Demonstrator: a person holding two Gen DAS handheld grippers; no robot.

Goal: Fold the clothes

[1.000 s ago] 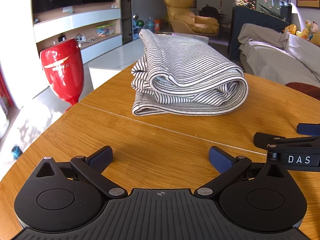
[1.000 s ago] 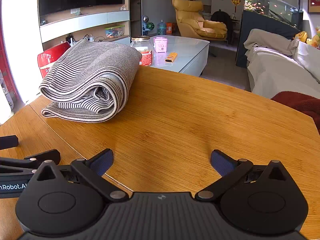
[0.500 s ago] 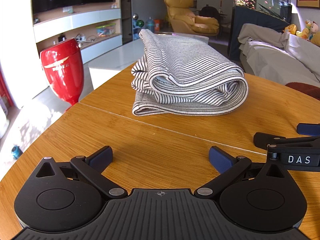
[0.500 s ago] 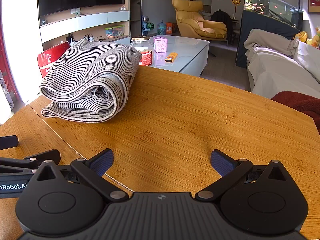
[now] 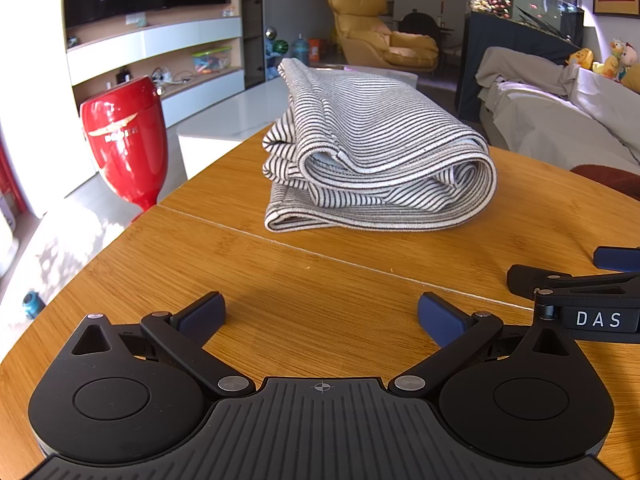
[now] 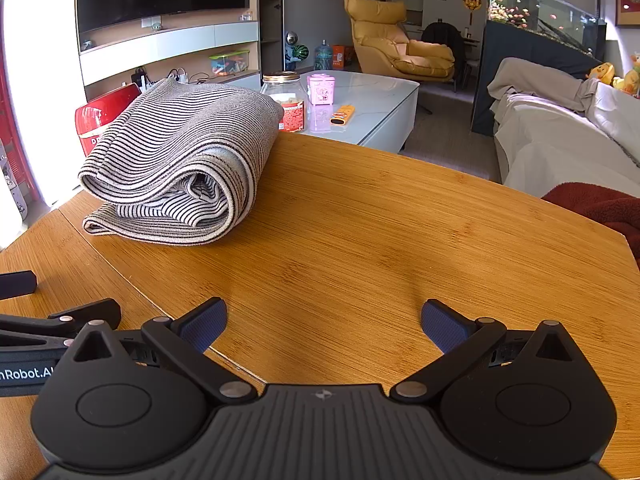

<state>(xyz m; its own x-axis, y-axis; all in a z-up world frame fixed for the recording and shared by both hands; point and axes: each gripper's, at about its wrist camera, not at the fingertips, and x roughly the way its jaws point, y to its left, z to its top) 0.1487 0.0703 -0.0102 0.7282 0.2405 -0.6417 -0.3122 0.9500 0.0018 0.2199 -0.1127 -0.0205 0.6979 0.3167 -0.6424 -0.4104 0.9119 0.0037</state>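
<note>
Both grippers rest low on the counter (image 6: 360,240), jaws apart and empty. From the left gripper (image 5: 320,316) the folded striped garment (image 5: 376,160) lies at twelve o'clock, nearer than from the right gripper (image 6: 324,320), where it sits at ten o'clock, long axis running away.

— Where does your light come from?
— From your left: daylight blows the left edge to white in both views and puts glare on the red vase (image 5: 124,140).
— Shadows?
— Soft ones fall on the worktop (image 6: 360,240) ahead of each gripper.
— Sharpness?
— Crisp throughout; you get fisheye bending at the edges.
</note>
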